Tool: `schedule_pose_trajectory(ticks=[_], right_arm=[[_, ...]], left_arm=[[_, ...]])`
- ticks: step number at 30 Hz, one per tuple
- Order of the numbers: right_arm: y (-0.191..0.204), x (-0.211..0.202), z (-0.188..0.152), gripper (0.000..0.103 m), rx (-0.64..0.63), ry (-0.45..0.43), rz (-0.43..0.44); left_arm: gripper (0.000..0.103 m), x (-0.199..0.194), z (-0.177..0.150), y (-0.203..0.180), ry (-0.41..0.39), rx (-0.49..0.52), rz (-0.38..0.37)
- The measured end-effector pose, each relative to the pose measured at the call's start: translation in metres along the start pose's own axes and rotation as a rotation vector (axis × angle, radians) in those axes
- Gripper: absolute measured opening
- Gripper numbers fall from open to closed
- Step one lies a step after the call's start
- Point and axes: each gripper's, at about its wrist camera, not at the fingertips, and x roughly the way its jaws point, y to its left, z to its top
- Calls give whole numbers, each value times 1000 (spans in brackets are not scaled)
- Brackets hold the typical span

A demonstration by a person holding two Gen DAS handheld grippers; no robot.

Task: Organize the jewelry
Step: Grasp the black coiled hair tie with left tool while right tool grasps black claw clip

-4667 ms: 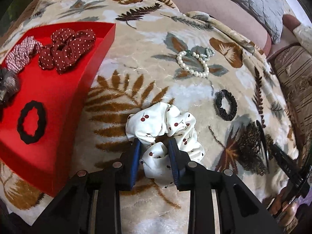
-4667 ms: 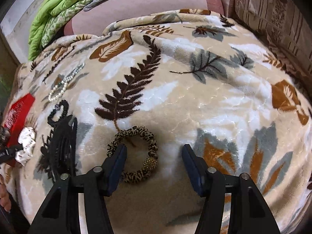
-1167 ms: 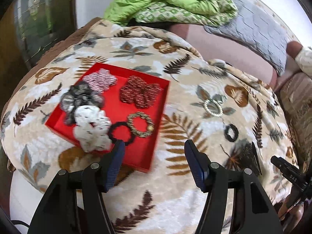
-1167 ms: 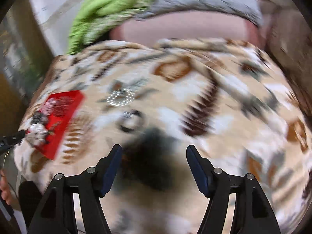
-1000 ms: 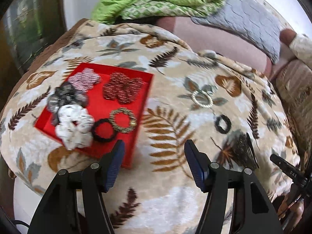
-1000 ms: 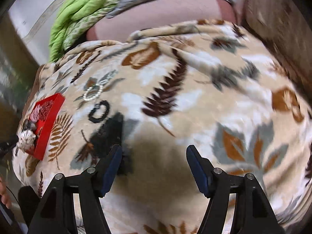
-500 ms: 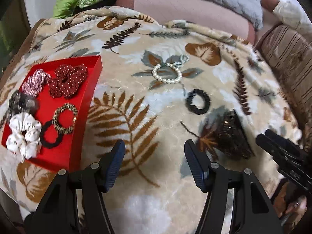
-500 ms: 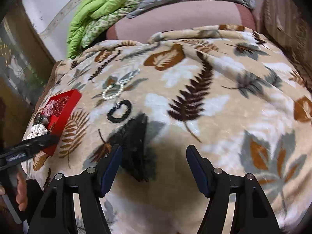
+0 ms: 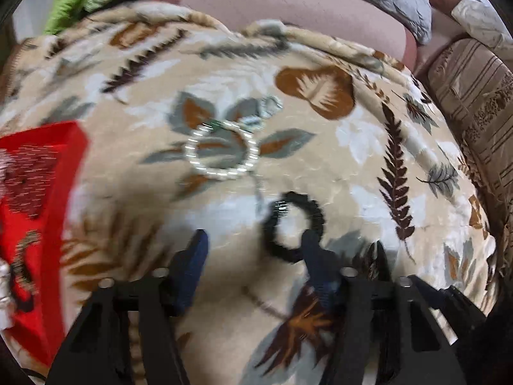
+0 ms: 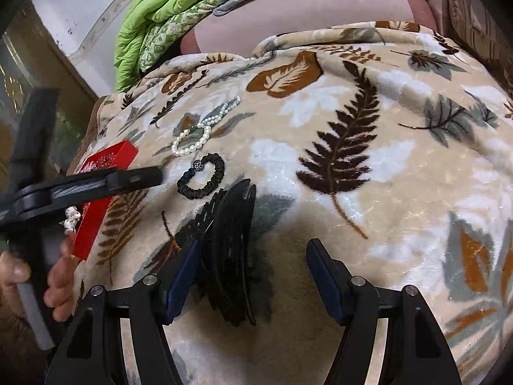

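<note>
While the left hand-held gripper (image 9: pixel 253 250) hung over the leaf-patterned blanket (image 9: pixel 368 166), its jaws were closing and stood at a middling width, with nothing pressed between the pads. The black hair tie (image 9: pixel 293 226) lay flat on the blanket just ahead of the right fingertip, which overlapped its near edge in the left wrist view; whether the two touched could not be told through the blur. Beyond the tie lay the pearl bracelet (image 9: pixel 221 150), close to it but apart. At the left edge of that view sat the red tray (image 9: pixel 69 166), with blurred hair ties and scrunchies inside it.

In the right wrist view, the right hand-held gripper (image 10: pixel 253 276) stood wide, its pads gripping nothing. A black hair comb (image 10: pixel 231 243) lay on the blanket between its fingers, close beside the left one and running back under the gripper. Farther off in the same view, the black hair tie (image 10: pixel 202 176) and the pearl bracelet (image 10: pixel 195 138) lay side by side, and the left hand-held gripper (image 10: pixel 141 178) reached in from the left, in front of the red tray (image 10: pixel 93 221). A person's hand (image 10: pixel 38 272) held its handle at the lower left.
</note>
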Motion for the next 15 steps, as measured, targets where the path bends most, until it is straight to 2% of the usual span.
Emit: schedule_pose_trajectory(ticks=[1,3,4,6,10,11,12,13,14,15], right_arm=[[2,2,0,70,-16,-5,-17],[4,6,0,53,-31,0,-36],[4,8,0,50,-30,3,-36],[4,12,0,47,-30,6,-46],[4,16,0,46,-30,7,-54],[4,16,0,43,-31,5,-55],[4,15,0,31,-31,4,-54],[5,14,0,24,-33,2,-48],[6,12,0,16,-37,-1,-42],[8,10,-1,13,-50,-6,-46]], left_arm=[[38,7,2,-2,22,2,-13],[36,18,4,-6,41,11,-11],[36,22,4,-9,40,25,4],[36,24,4,-12,32,49,24],[36,25,0,-20,20,75,57],[36,26,-1,-22,15,84,73],[33,24,-2,-22,13,88,84],[21,24,-2,-24,12,93,92],[14,23,-3,-24,15,95,92],[6,22,-3,-23,23,90,84]])
